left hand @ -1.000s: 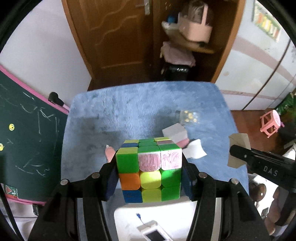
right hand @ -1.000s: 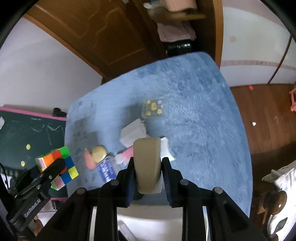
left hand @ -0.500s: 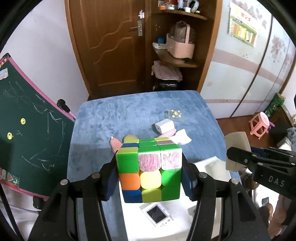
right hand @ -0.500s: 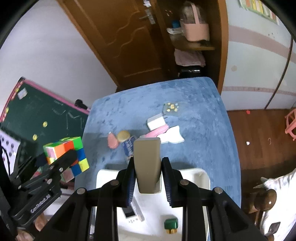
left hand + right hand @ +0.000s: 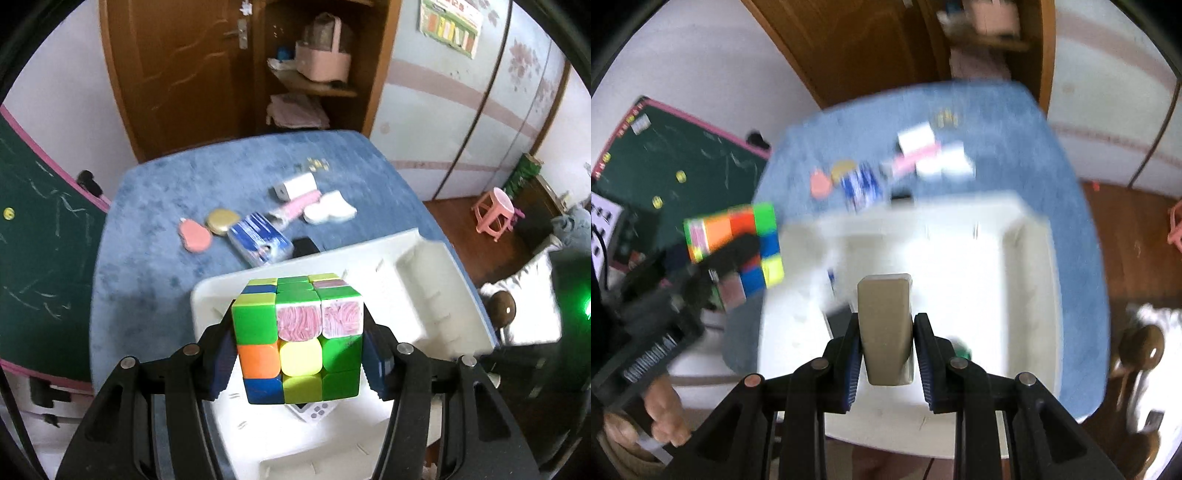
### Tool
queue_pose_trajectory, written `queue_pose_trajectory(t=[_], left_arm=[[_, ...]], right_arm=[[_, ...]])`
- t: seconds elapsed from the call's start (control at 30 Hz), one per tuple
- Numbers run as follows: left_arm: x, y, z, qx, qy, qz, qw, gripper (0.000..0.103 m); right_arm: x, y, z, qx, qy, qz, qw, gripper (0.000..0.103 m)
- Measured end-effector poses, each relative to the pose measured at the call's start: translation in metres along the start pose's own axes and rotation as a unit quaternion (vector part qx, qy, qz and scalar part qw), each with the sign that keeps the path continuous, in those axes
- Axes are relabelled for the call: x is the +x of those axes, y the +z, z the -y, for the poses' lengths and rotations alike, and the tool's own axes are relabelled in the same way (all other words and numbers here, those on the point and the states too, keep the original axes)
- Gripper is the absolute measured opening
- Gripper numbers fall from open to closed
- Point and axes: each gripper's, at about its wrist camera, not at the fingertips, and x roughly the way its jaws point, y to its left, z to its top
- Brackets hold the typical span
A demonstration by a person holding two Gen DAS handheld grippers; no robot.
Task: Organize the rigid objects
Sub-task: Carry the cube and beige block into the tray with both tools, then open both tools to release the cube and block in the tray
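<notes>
My left gripper (image 5: 299, 354) is shut on a multicoloured puzzle cube (image 5: 299, 336), held above the near left part of a white divided tray (image 5: 417, 266). The right wrist view shows that cube (image 5: 738, 243) and the left gripper (image 5: 713, 262) beside the tray's left edge. My right gripper (image 5: 886, 343) is shut on a beige rectangular block (image 5: 884, 325) over the middle of the white tray (image 5: 979, 266). A small white device (image 5: 317, 410) lies in the tray under the cube. A green thing (image 5: 962, 350) shows beside the right finger.
The tray sits at the near end of a blue carpeted table (image 5: 155, 229). Beyond it lie a pink piece (image 5: 195, 236), a gold disc (image 5: 221, 220), a blue card pack (image 5: 260, 238), a pink stick (image 5: 299, 203) and white pieces (image 5: 328, 212). A green chalkboard (image 5: 33, 229) stands left.
Both grippers drew back from the far table towards the tray with their loads still gripped. The tray now fills the near part of both views.
</notes>
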Motion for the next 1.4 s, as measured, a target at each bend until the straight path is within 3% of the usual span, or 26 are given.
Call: queue_pose_trajectory(t=[0.2,0.63,0.73,0.8,0.87,1.23,1.4], left_arm=[[0.044,-0.011,0.016,0.013,-0.015,-0.033,0.9992,0.061],[0.111,-0.029,0.051,0.06,-0.021,-0.115,0.9914,0.062],[0.117,-0.032,0.05,0.054,-0.043,-0.147,0.9867,0.063],[0.114,-0.033,0.049,0.047,-0.052,-0.155,0.9854,0.069],[0.108,-0.031,0.048,0.045,-0.049,-0.146,0.987,0.075],[0.056,-0.007,0.03,0.013,-0.058,-0.105,0.9928,0.075],[0.048,0.012,0.021,-0.01,-0.058,-0.093,0.9939,0.075]], right_arm=[[0.057,-0.043,0.008,0.013,-0.008,-0.061,0.998,0.027],[0.085,-0.057,0.02,0.032,-0.018,-0.077,0.996,0.029],[0.084,-0.058,0.023,0.034,-0.019,-0.078,0.996,0.037],[0.081,-0.059,0.024,0.034,-0.026,-0.075,0.996,0.045],[0.077,-0.06,0.025,0.034,-0.027,-0.071,0.997,0.051],[0.045,-0.059,0.032,0.027,-0.023,-0.046,0.998,0.053],[0.033,-0.049,0.03,0.026,-0.019,-0.035,0.999,0.059]])
